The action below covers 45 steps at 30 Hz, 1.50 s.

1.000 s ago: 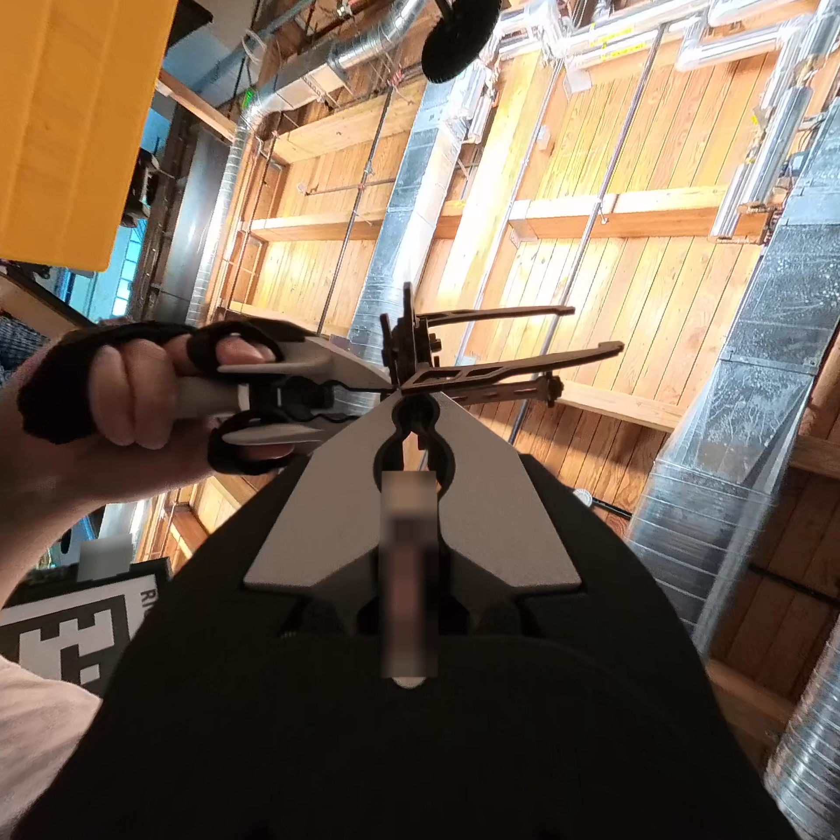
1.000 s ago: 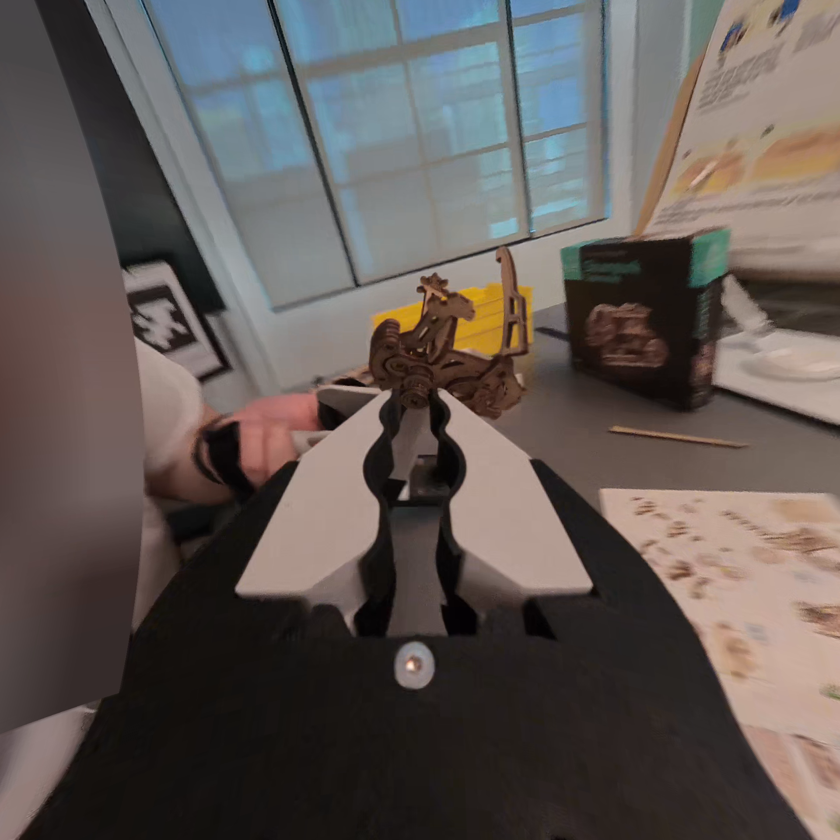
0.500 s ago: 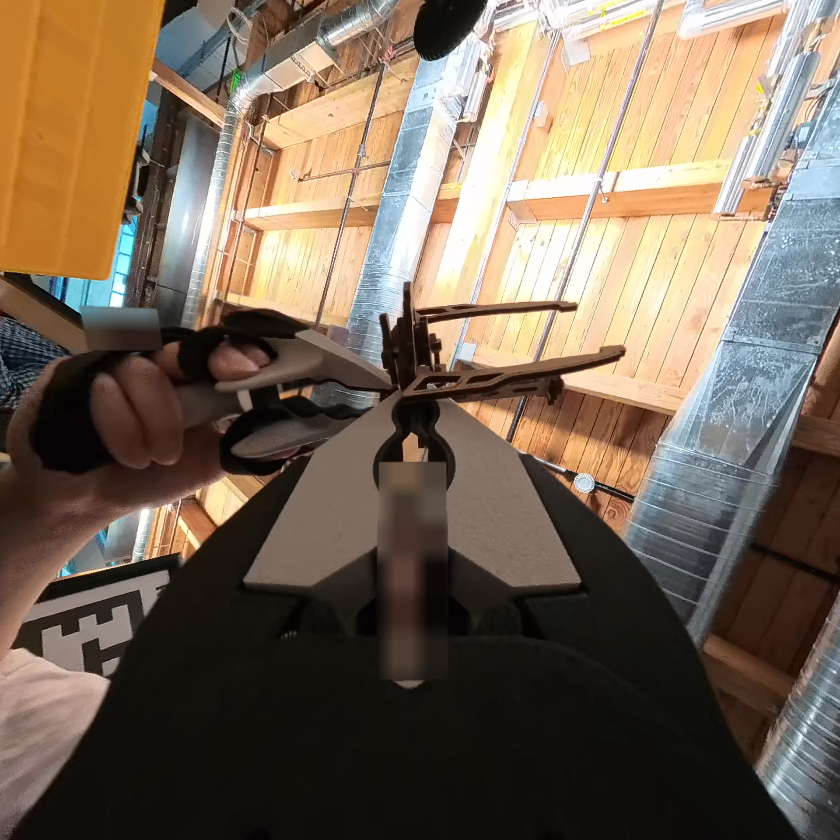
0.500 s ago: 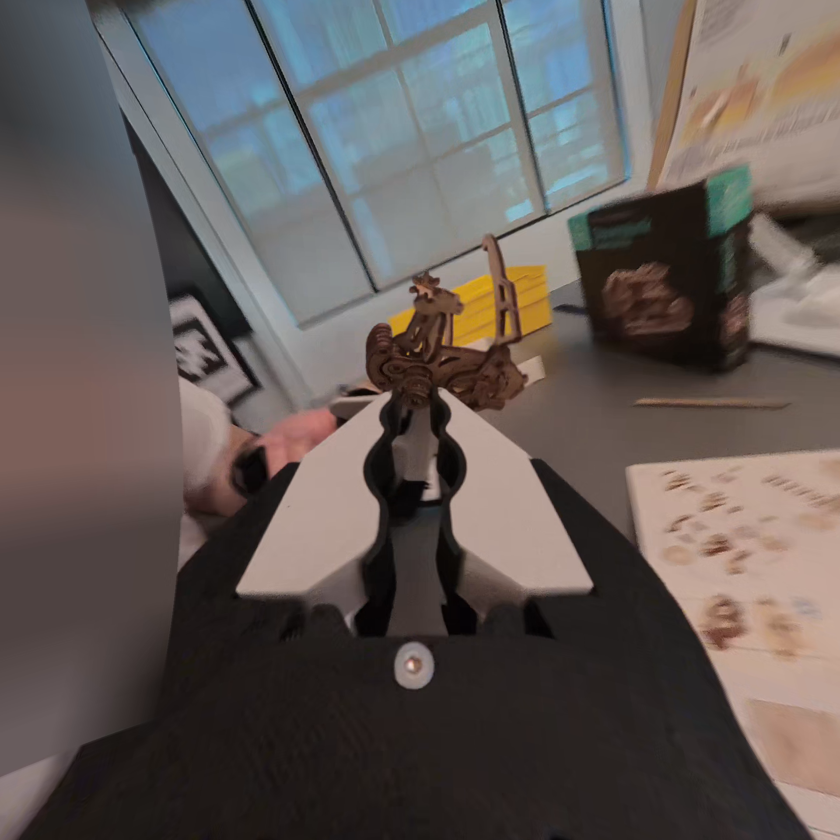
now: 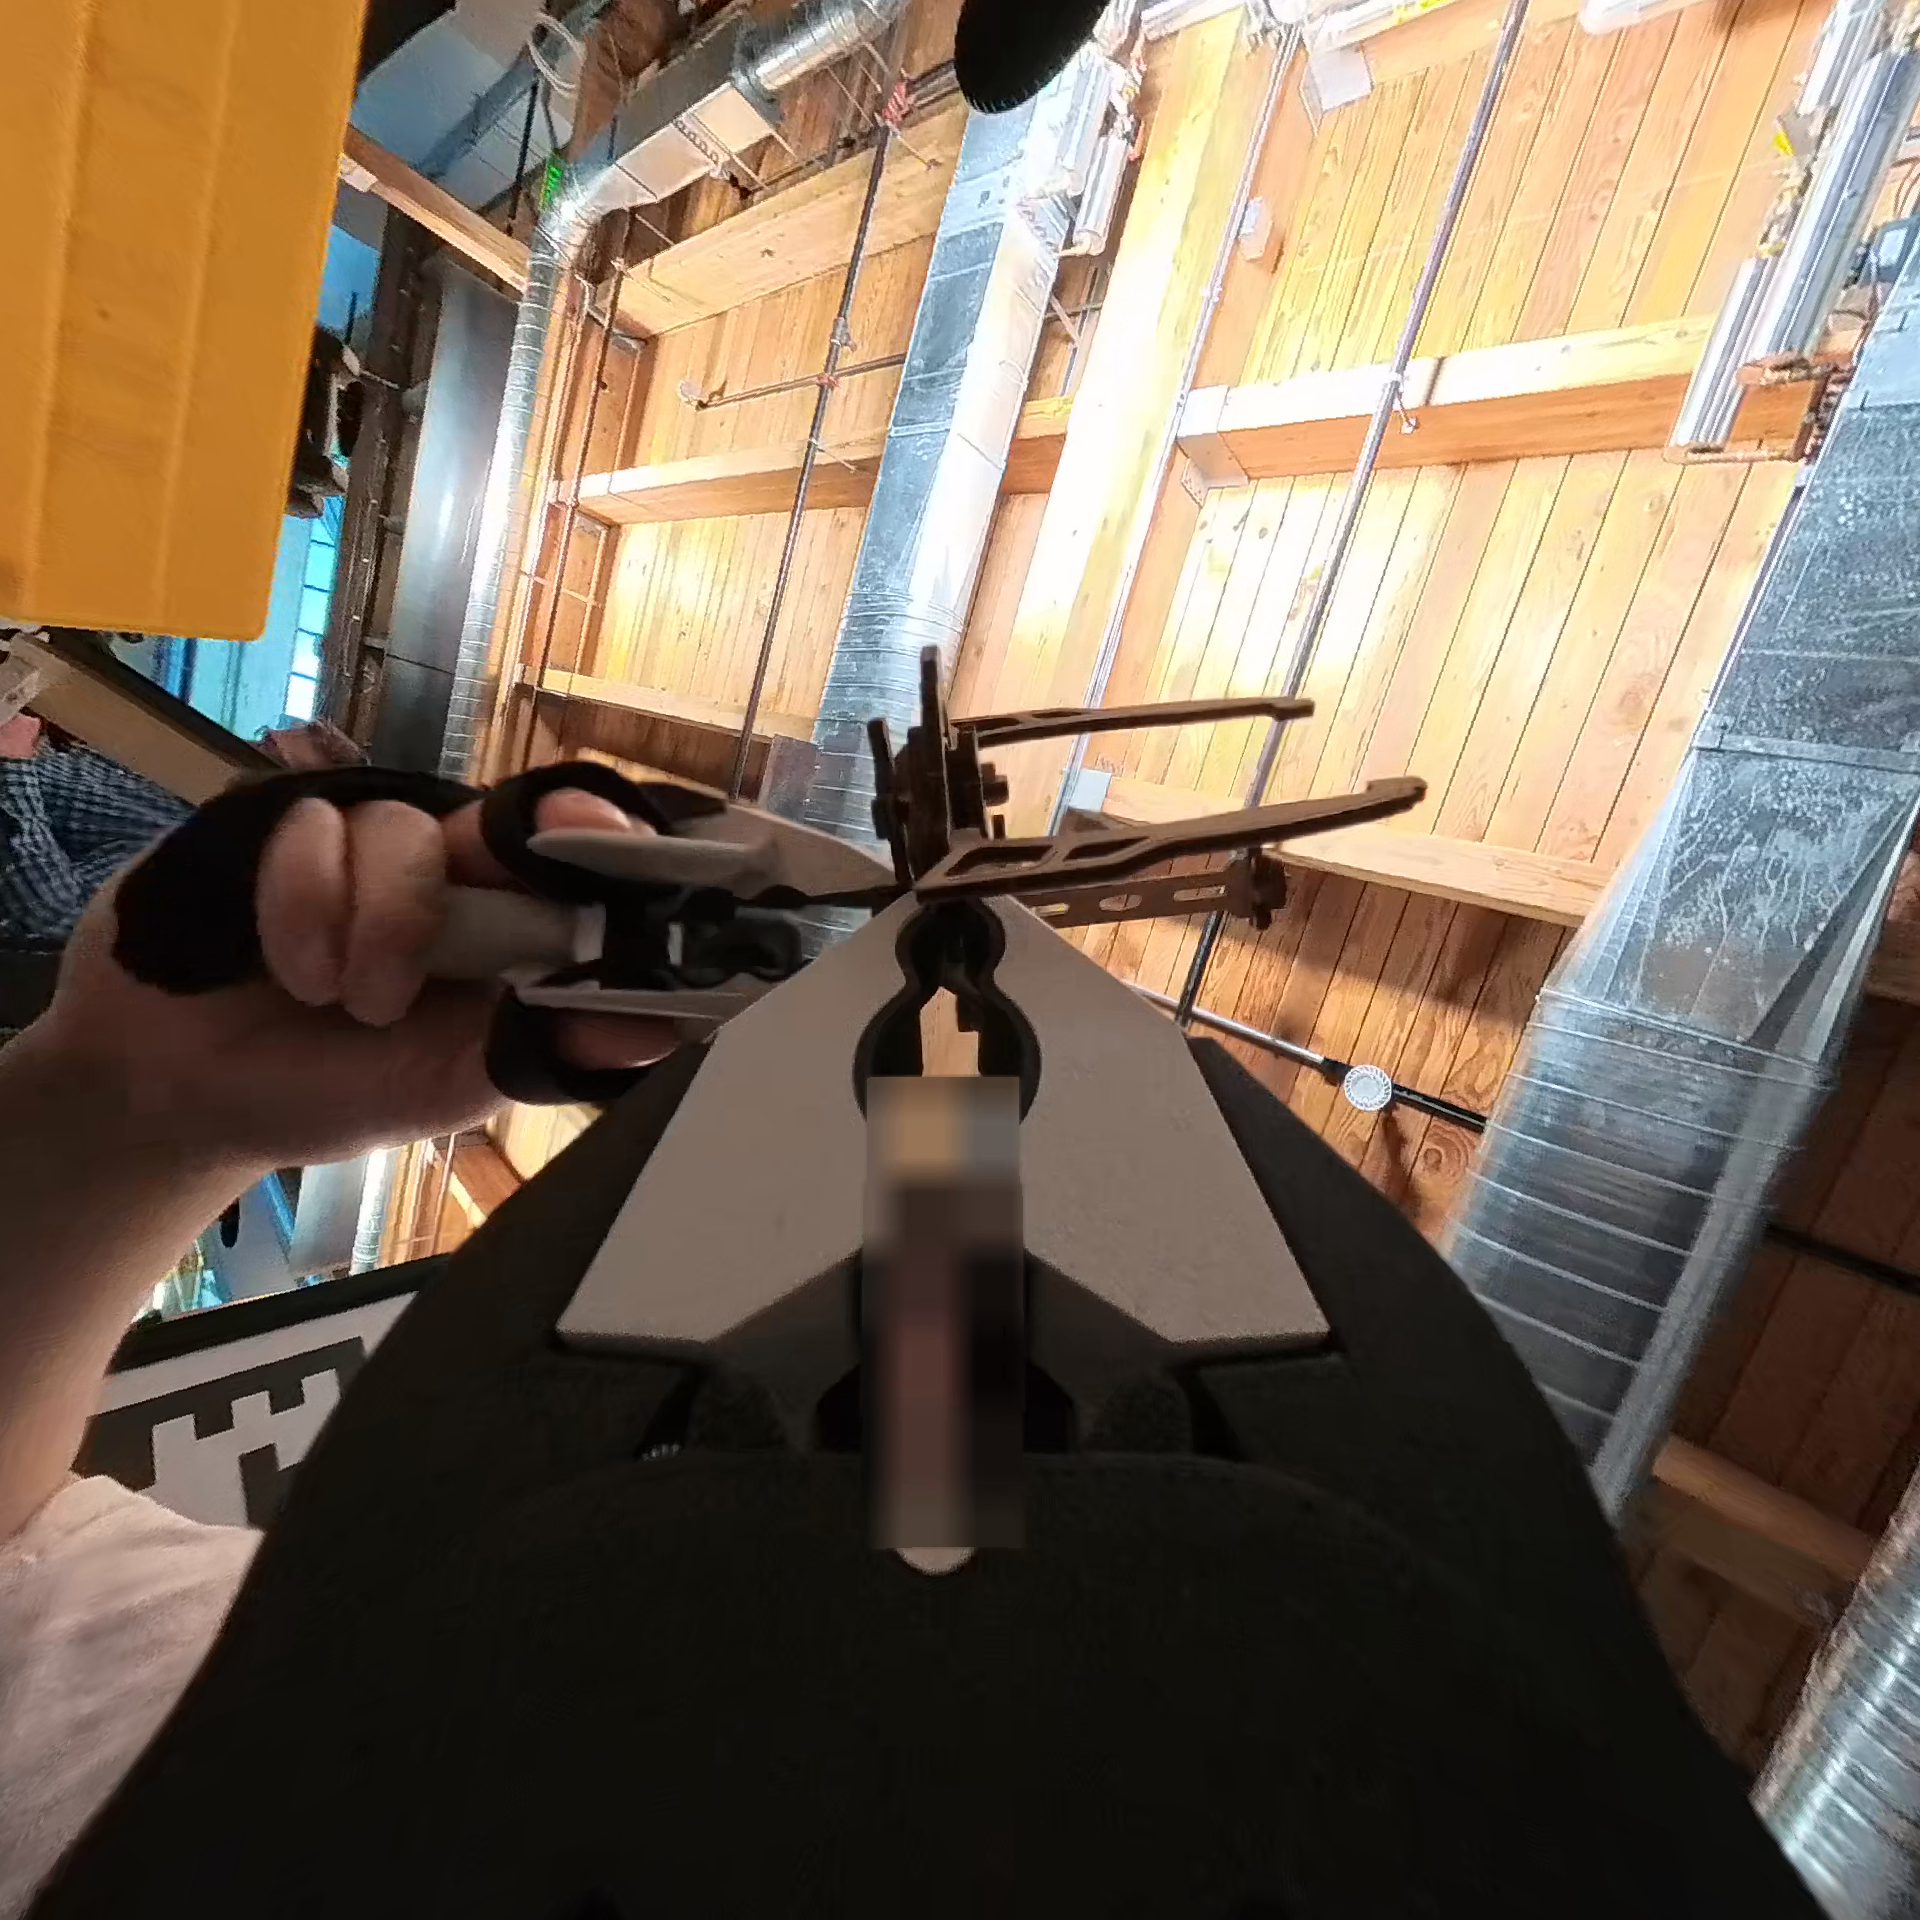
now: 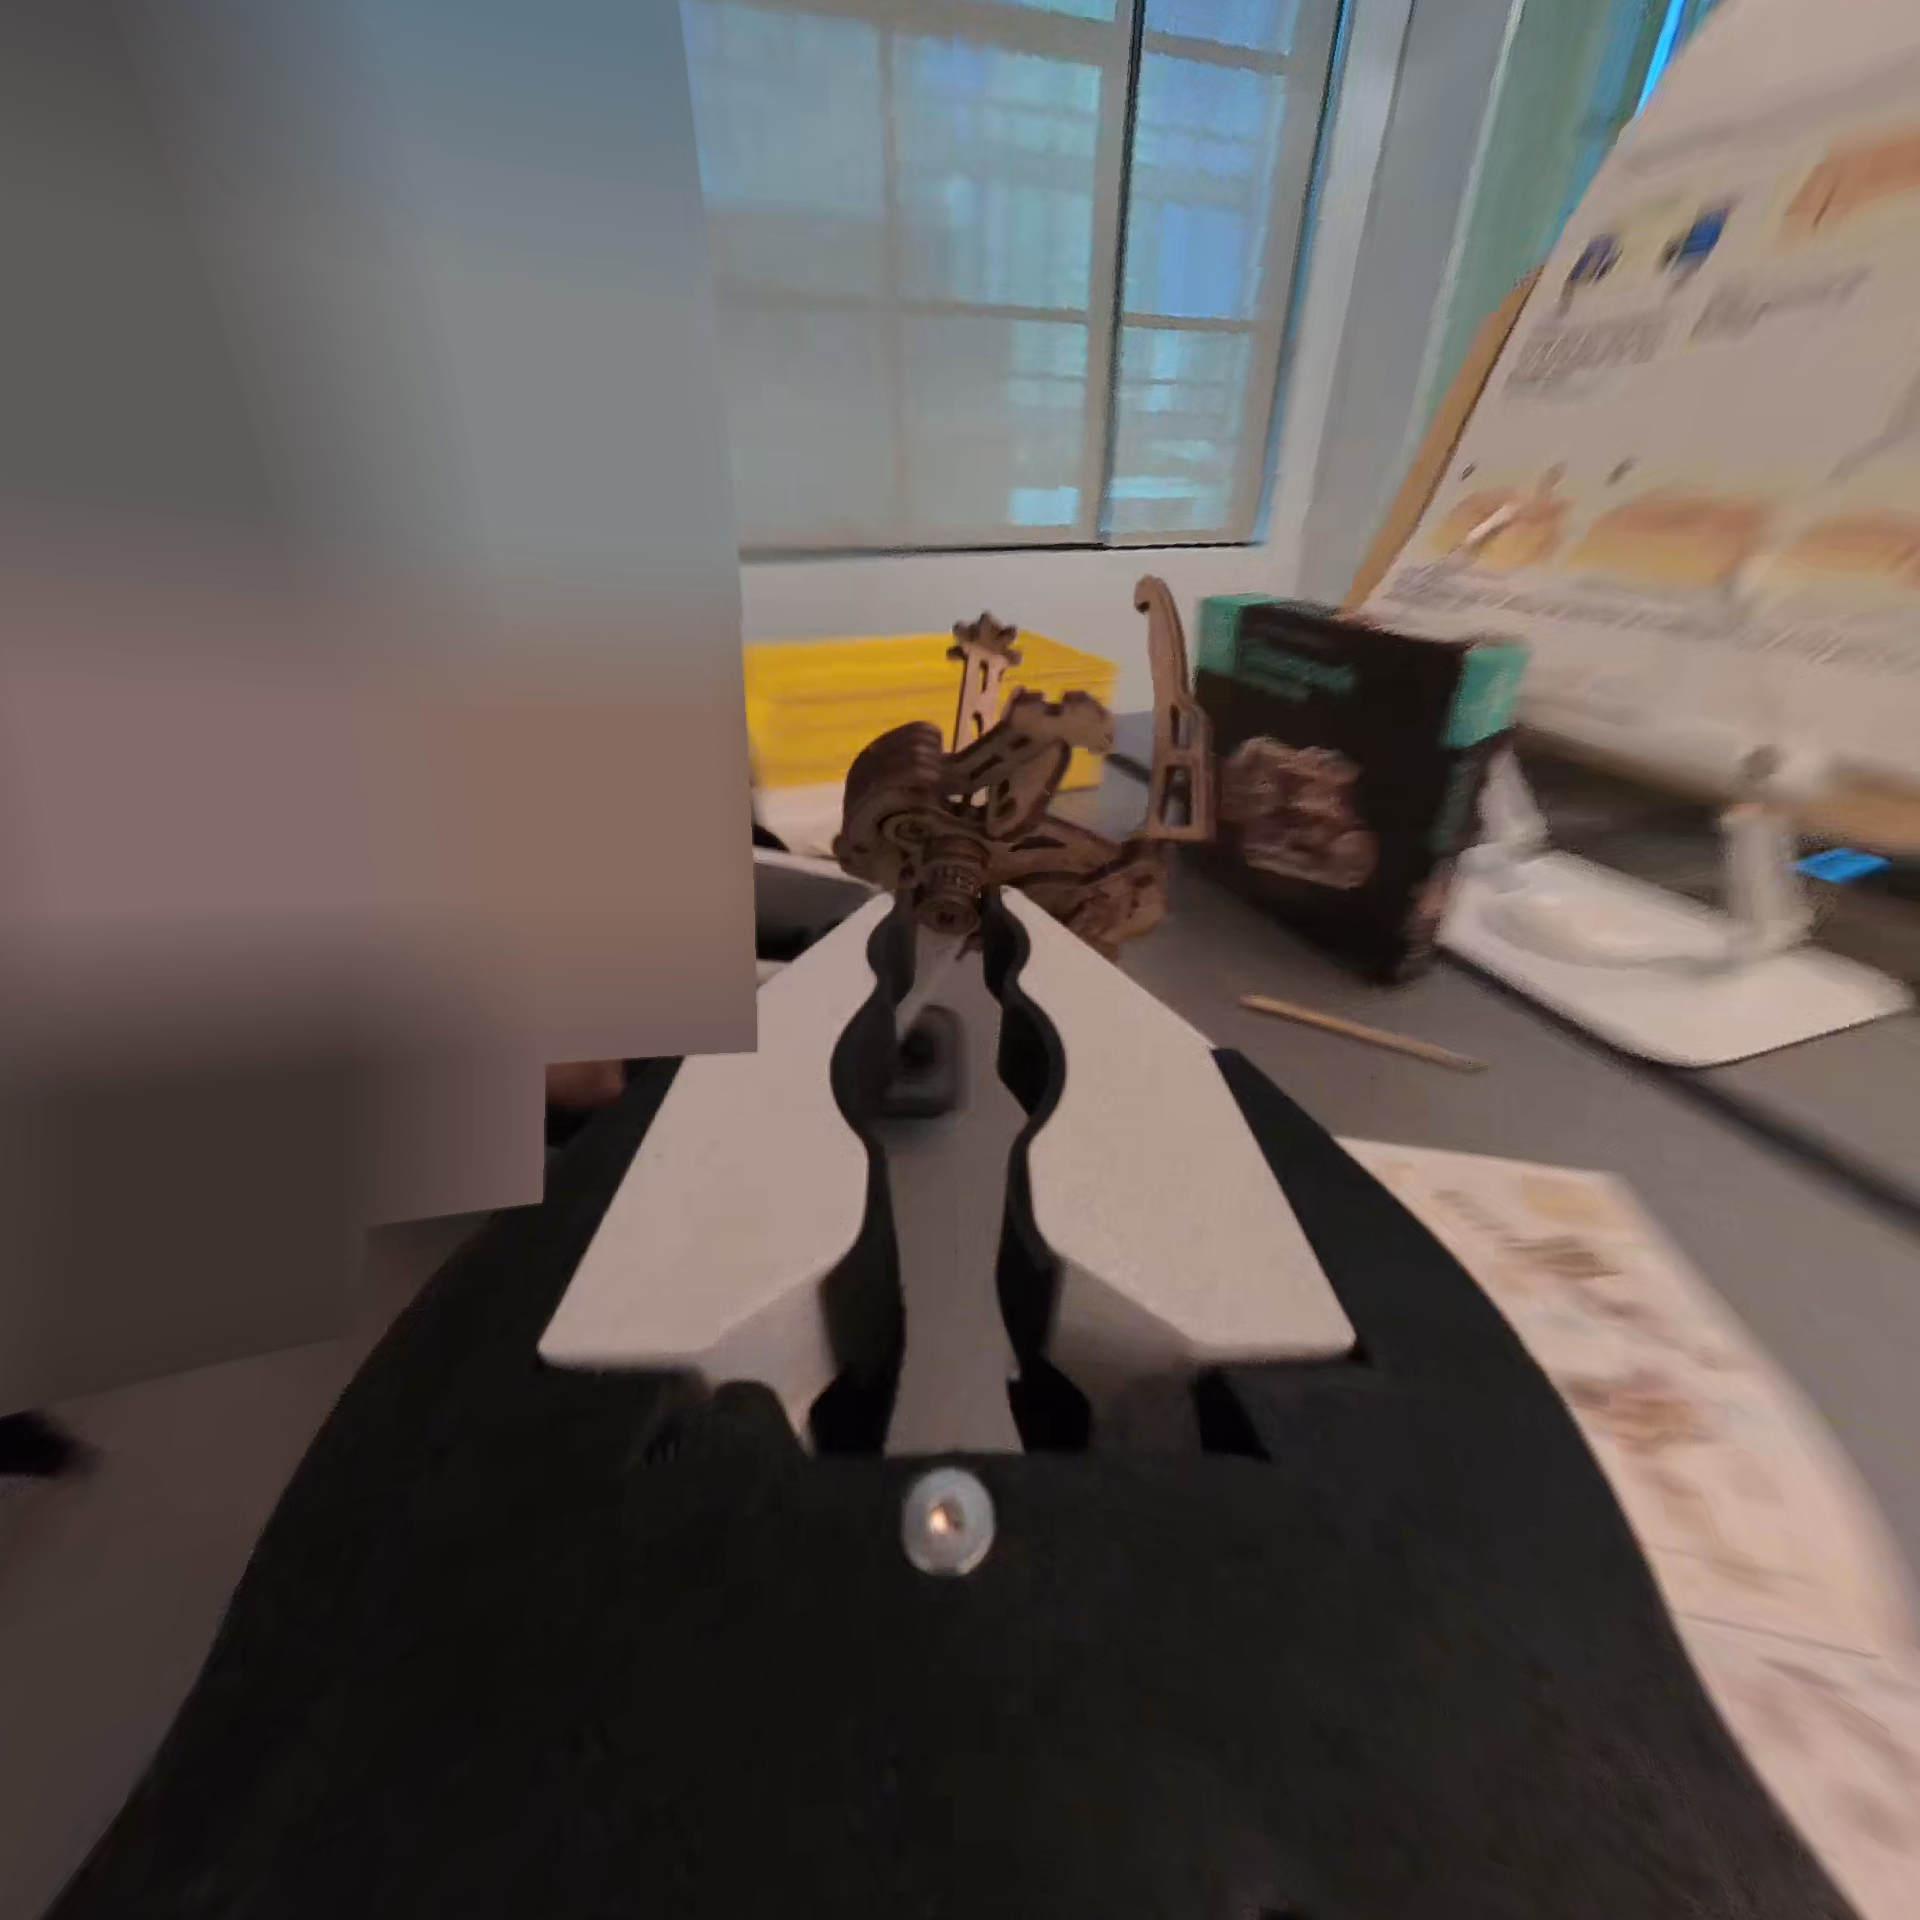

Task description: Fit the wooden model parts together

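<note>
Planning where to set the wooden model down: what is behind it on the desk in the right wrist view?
Behind the wooden model: a yellow tray by the window and a dark box. The model covers the desk directly behind it.

left upward, right level, close-up

Grey table (image 6: 1621, 1101). On it: black/teal box (image 6: 1340, 790) upright at back, thin wooden stick (image 6: 1361, 1031) flat just in front of box. Printed sheet (image 6: 1621, 1382) flat at near right. White stand base (image 6: 1662, 966) at far right, w/ tilted printed board (image 6: 1662, 364) above. Yellow bins (image 6: 862, 707) stacked by window side.
</note>
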### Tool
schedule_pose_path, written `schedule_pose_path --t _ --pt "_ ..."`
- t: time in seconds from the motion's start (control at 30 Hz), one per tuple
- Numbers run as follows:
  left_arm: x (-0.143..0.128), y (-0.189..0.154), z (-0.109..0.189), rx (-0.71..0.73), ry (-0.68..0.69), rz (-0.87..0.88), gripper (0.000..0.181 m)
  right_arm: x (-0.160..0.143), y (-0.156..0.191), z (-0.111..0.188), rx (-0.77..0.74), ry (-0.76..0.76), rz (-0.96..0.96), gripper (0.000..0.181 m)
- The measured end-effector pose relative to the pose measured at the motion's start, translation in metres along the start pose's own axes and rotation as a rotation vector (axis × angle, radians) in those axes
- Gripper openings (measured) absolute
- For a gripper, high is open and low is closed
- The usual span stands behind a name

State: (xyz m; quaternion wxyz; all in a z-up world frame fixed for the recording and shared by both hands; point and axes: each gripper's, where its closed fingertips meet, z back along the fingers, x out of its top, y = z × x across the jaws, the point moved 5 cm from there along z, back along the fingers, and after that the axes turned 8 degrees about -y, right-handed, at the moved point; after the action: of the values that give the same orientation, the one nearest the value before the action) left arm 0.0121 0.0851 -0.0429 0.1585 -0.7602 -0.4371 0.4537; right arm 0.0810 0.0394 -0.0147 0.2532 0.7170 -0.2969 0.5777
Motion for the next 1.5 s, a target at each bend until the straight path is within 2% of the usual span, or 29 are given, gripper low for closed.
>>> schedule_pose_path --t 0.17,0.27,0.4,0.47,0.5,0.6,0.77,0.87,0.93,1.17,1.23,1.27,1.33,1.4,1.5 --pt "-0.002 -0.005 -0.002 -0.005 0.029 -0.043 0.0 -0.003 -0.008 -0.003 0.142 -0.099 -0.557 0.011" --pt "-0.001 -0.006 -0.002 -0.003 0.028 -0.057 0.0 -0.007 -0.01 -0.003 0.173 -0.131 -0.687 0.011" --pt "0.002 -0.005 -0.001 0.011 0.021 -0.089 0.0 -0.009 -0.012 -0.002 0.157 -0.122 -0.562 0.012" --pt "0.007 -0.006 0.001 0.014 0.015 -0.135 0.0 -0.004 -0.015 0.001 0.105 -0.141 -0.434 0.042" --pt "0.011 -0.008 0.002 0.014 0.015 -0.172 0.0 -0.001 -0.017 0.004 0.087 -0.14 -0.373 0.049" --pt "0.021 -0.018 0.006 0.048 0.02 -0.382 0.0 0.009 -0.018 0.012 0.081 -0.12 -0.287 0.04" --pt "0.009 -0.04 0.001 0.114 0.166 -0.821 0.0 0.01 -0.02 0.01 0.084 -0.086 -0.494 0.035" --pt "-0.002 -0.049 -0.001 0.185 0.249 -1.147 0.0 0.008 -0.007 0.002 0.159 -0.071 -0.59 0.032" --pt "-0.008 -0.055 -0.001 0.196 0.272 -1.304 0.0 0.008 -0.003 -0.004 0.148 -0.083 -0.625 0.033" --pt "-0.018 -0.054 0.001 0.201 0.347 -1.464 0.0 -0.002 0.008 -0.017 0.162 -0.058 -0.653 0.033" --pt "-0.02 -0.05 0.001 0.201 0.376 -1.492 0.001 -0.004 0.01 -0.018 0.182 -0.049 -0.663 0.01" --pt "-0.022 -0.05 0.001 0.184 0.384 -1.497 0.001 -0.005 0.01 -0.018 0.185 -0.052 -0.662 0.009" --pt "-0.026 -0.05 0.001 0.167 0.403 -1.537 0.025 -0.005 0.006 -0.016 0.177 -0.067 -0.685 0.009" --pt "-0.027 -0.049 0.0 0.22 0.413 -1.603 0.059 -0.001 0.003 -0.012 0.18 -0.113 -0.711 0.009" --pt "-0.024 -0.05 0.005 0.293 0.435 -1.706 0.063 0.001 -0.004 -0.006 0.158 -0.142 -0.715 0.009"
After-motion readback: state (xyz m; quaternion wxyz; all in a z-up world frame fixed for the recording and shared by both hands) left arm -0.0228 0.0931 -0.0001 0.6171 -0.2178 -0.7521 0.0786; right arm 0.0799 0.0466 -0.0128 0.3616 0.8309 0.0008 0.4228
